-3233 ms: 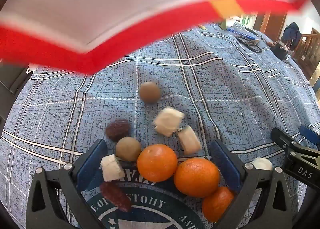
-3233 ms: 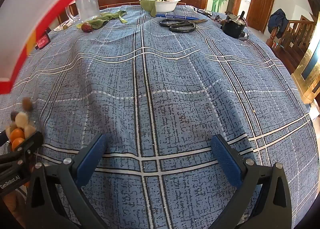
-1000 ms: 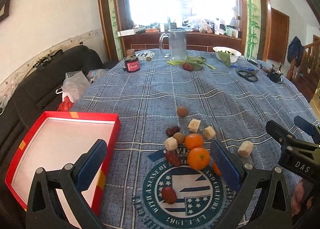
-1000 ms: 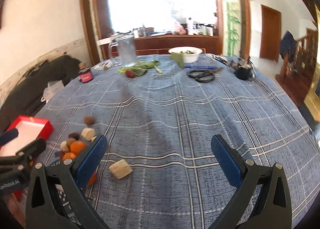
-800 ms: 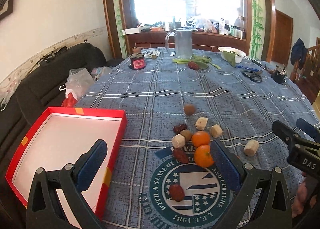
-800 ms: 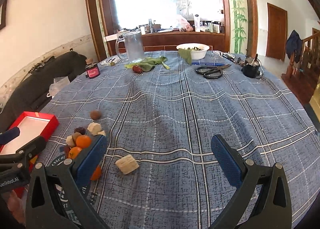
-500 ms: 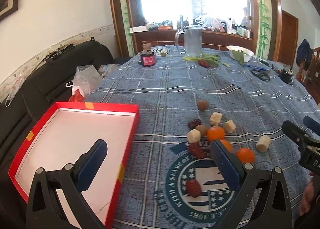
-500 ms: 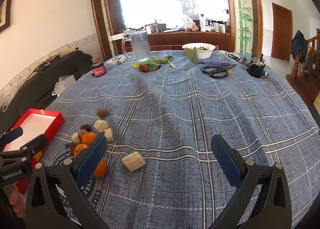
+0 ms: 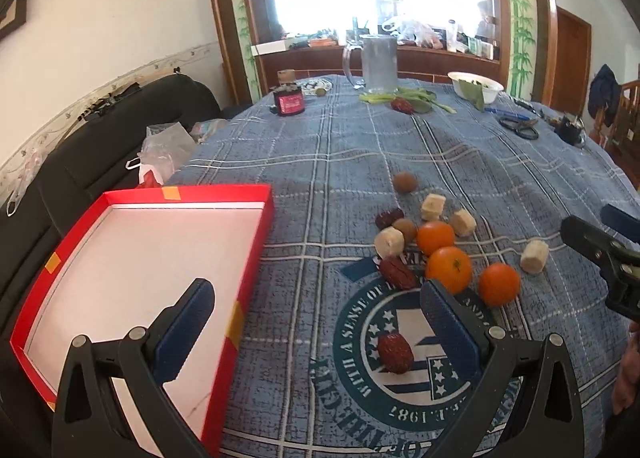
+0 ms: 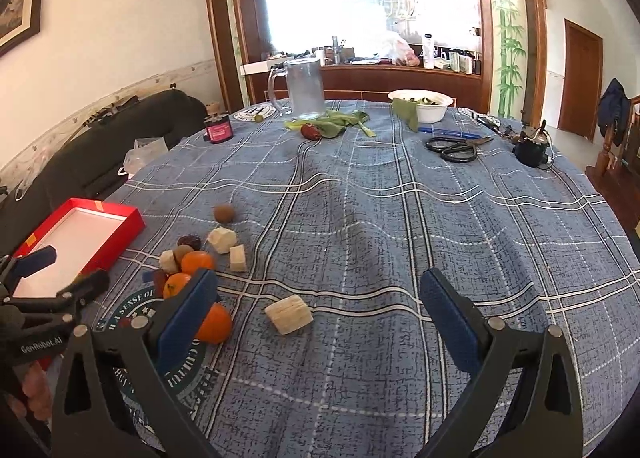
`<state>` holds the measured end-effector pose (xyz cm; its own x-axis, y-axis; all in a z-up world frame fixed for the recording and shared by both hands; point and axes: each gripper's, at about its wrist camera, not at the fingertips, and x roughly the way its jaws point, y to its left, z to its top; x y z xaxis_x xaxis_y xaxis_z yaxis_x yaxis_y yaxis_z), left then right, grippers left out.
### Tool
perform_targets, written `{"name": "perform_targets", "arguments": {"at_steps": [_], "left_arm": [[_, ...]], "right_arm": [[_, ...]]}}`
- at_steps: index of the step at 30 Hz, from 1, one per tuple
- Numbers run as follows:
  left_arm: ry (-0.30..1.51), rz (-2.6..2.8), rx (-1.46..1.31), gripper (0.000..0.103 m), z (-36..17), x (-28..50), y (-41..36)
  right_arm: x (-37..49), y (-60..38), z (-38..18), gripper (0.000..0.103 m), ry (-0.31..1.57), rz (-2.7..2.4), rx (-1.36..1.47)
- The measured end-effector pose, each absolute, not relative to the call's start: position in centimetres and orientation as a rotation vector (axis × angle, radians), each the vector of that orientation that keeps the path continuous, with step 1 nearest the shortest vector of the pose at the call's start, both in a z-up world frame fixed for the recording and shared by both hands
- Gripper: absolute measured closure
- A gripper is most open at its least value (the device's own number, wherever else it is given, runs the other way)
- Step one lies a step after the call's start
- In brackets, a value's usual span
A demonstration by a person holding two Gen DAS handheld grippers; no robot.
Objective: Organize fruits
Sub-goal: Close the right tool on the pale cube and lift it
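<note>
Hardly begun, by the look of it: red box [image 9: 140, 258] bare inside, every fruit out on the blue plaid tablecloth [image 9: 460, 161].

Right of the red box, one loose cluster: three oranges [image 9: 448, 269], pale fruit chunks [image 9: 389, 242], dark red dates [image 9: 397, 272], small brown round fruits [image 9: 405, 181]. One date [image 9: 395, 348] apart from the cluster, on the printed round emblem [image 9: 400, 370], nearer than the box's near corner. One pale chunk [image 10: 289, 314] strayed furthest from the box, past the oranges.

Left gripper [image 9: 316, 322] spread wide, clasping nothing, straddling the box's right wall and the emblem. Right gripper [image 10: 318, 312] likewise spread and bare, hanging over the cloth beyond the stray chunk.

Left to do, apparently everything: each piece to be carried into the box.

Far beyond the box, well clear of any likely path: glass jug [image 10: 306, 87], green leaves [image 10: 336, 121], white bowl [image 10: 426, 105], scissors [image 10: 456, 147], small red-labelled jar [image 10: 218, 130]. Nothing between cluster and box but bare cloth; only the box's raised wall to clear.
</note>
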<state>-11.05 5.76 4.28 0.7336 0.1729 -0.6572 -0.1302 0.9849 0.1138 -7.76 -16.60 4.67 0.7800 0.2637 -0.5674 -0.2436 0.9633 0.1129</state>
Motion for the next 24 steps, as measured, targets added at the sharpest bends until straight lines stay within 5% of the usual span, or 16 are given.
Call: {"name": "perform_targets", "arguments": {"at_steps": [24], "left_arm": [[0.737,0.033,0.101,0.001,4.5,-12.0,3.8]], "right_arm": [[-4.4,-13.9,1.4,0.052,0.862,0.308,0.028]]}}
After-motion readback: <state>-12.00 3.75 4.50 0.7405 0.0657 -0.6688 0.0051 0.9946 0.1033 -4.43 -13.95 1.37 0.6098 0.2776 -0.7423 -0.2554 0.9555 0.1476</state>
